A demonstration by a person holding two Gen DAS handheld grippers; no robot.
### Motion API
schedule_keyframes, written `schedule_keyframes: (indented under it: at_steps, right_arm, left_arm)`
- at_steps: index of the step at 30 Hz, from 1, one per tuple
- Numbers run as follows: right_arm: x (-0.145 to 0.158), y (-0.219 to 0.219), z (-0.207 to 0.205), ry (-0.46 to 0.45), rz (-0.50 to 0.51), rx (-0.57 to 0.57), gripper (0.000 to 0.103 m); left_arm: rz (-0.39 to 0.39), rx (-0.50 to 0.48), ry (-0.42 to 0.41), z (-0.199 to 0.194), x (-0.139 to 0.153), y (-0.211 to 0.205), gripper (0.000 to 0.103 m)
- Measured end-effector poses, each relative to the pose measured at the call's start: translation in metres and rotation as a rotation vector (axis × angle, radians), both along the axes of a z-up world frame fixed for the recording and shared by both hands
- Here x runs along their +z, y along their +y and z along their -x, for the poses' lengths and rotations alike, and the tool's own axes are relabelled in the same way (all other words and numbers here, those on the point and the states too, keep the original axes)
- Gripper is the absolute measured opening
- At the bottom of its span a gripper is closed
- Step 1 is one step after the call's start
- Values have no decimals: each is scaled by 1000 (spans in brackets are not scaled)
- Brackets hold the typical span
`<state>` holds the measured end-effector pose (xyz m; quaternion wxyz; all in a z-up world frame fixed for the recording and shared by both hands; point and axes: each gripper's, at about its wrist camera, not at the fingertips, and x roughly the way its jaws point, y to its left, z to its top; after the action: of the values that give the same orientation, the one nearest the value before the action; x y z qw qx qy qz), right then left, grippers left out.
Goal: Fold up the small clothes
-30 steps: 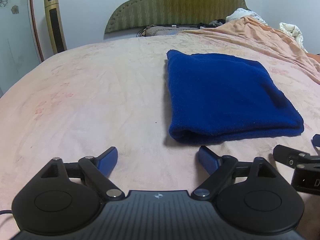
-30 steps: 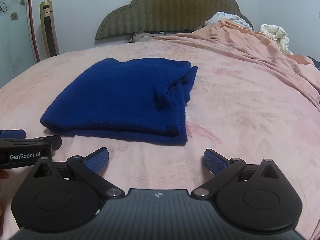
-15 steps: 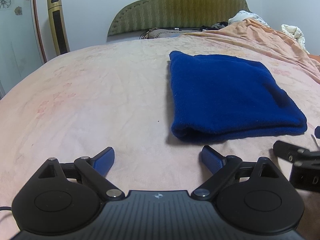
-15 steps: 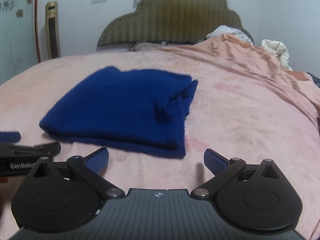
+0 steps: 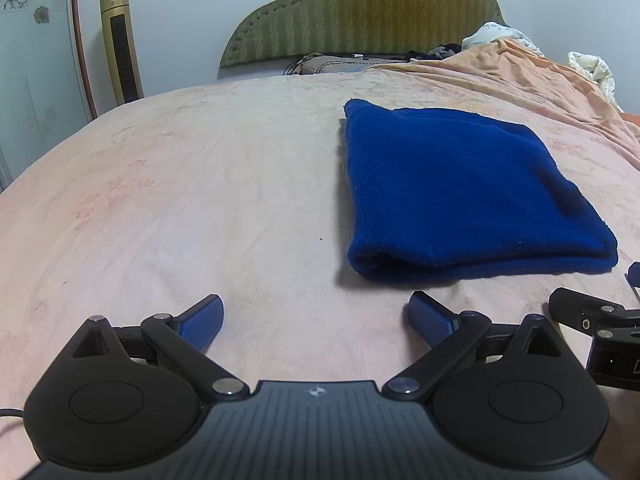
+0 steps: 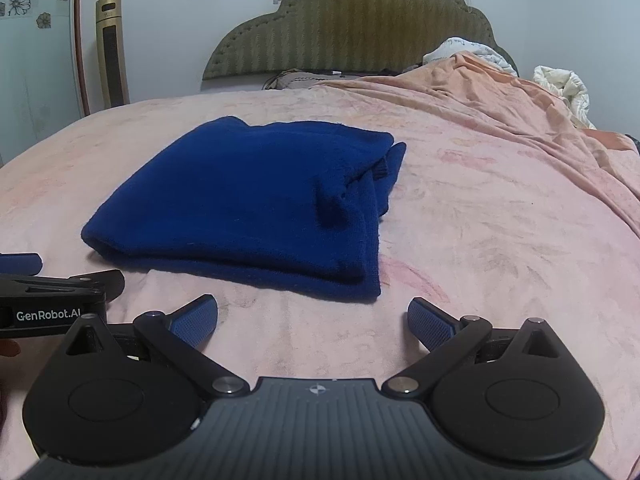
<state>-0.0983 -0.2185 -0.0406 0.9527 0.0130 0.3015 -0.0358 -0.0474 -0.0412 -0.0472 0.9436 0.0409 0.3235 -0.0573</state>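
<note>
Both grippers have drawn back a little since the earlier frames, so the folded blue garment (image 5: 460,192) sits slightly farther from their fingertips, while the garment itself has kept its place and shape on the bed (image 5: 180,200).

From the left wrist view, the left gripper (image 5: 316,322) hovers low over the pink sheet with its fingers (image 5: 202,322) spread wide and nothing between them. The garment lies at about 1 o'clock from it, apart from the fingertips, its thick rounded fold facing the camera. Part of the right gripper (image 5: 592,320) shows at 3 o'clock.

From the right wrist view, the right gripper (image 6: 312,320) also has its fingers (image 6: 432,322) wide apart and empty. The garment (image 6: 248,196) rests at about 11 o'clock, near but not touching. Its right side shows loose layered edges. The left gripper (image 6: 52,292) peeks in at 9 o'clock. A padded headboard (image 6: 348,28) stands at 12 o'clock, a crumpled orange blanket (image 6: 520,112) at 2 o'clock.
</note>
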Motion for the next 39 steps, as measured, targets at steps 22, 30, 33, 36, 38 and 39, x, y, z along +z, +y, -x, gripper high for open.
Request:
schedule_keyframes:
  at_steps: [22, 30, 33, 36, 38, 39]
  right_arm:
    - [0, -9, 4, -17, -74, -11, 103]
    - [0, -6, 3, -11, -55, -5, 103]
    - [0, -5, 2, -9, -48, -4, 103]
    - [0, -5, 3, -9, -47, -4, 103]
    - [0, -5, 3, -9, -47, -4, 103]
    - [0, -5, 3, -10, -47, -4, 103]
  left_arm:
    - [1, -1, 0, 0, 0, 1, 101]
    - [3, -1, 1, 0, 0, 1, 101]
    - [3, -1, 1, 0, 0, 2, 101]
    - [4, -1, 1, 0, 0, 2, 101]
    - [5, 0, 2, 0, 0, 2, 101]
    - [5, 0, 2, 0, 0, 2, 101]
